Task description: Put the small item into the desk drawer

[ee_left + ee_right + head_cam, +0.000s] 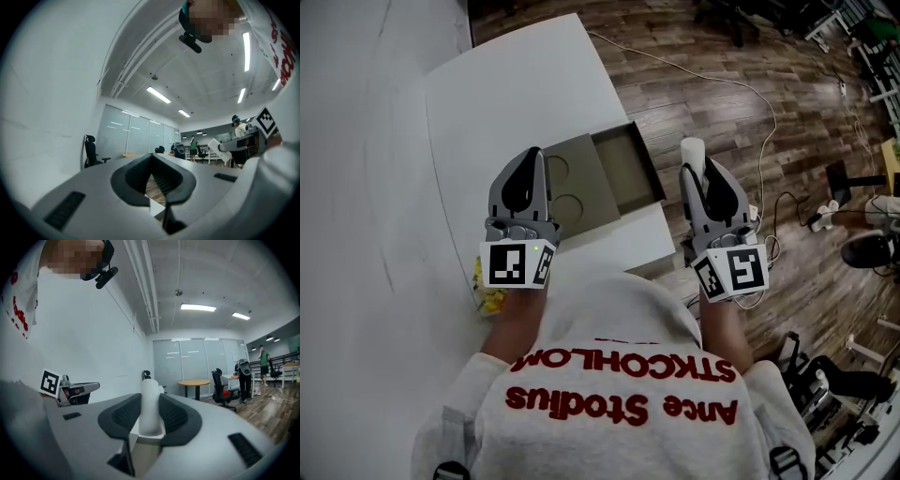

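White cylinder (692, 152) pinched upright by right gripper (151, 414), just right of open drawer (628, 173). Should be carried over the drawer, lowered, then released. Left gripper (151, 161) pressed together, empty.

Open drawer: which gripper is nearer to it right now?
Left. The left gripper overlaps the open drawer at its left part; the right gripper, holding the white item, is beside its right edge.
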`<state>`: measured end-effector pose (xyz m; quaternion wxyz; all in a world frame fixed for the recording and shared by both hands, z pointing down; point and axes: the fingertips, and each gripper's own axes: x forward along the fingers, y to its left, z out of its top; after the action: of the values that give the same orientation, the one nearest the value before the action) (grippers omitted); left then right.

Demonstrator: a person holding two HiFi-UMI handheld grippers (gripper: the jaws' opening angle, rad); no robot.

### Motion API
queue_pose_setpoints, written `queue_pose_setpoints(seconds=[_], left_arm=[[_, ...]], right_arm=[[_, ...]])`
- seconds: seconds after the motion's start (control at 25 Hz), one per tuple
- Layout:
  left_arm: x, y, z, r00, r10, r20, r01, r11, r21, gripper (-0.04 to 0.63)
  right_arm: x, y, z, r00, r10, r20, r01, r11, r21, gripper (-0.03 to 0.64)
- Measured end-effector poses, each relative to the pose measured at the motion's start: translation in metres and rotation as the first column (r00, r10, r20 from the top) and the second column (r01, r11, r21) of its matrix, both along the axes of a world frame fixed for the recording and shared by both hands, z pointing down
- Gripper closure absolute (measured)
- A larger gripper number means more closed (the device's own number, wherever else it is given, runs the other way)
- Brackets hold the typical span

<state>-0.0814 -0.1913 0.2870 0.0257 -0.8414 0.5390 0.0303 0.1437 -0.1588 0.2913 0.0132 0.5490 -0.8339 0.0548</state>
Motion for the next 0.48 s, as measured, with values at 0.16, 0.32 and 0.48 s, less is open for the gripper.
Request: queue_pose_setpoints(seconds=[0.16, 0.32, 0.48], left_arm=[[0.011, -0.004, 0.01, 1.0, 0.016, 0.001, -0.016, 0.999, -0.034, 0.588], [0.008, -0.006, 0.031, 1.0, 0.009, -0.002, -0.009, 0.997, -0.071, 0.588], [0.007, -0.006, 0.046, 1.0, 0.001, 0.004, 0.0, 0.994, -0.112, 0.588]], right_arm=[[0.001, -0.002, 0.01, 1.0, -0.002, 0.009, 0.002, 0.999, -0.036, 0.489], [-0.009, -0.007, 0.027, 1.0, -0.021, 0.013, 0.021, 0.998, -0.066, 0.489], [-0.018, -0.013, 0.048, 0.999, -0.045, 0.014, 0.047, 0.991, -0.127, 0.489]])
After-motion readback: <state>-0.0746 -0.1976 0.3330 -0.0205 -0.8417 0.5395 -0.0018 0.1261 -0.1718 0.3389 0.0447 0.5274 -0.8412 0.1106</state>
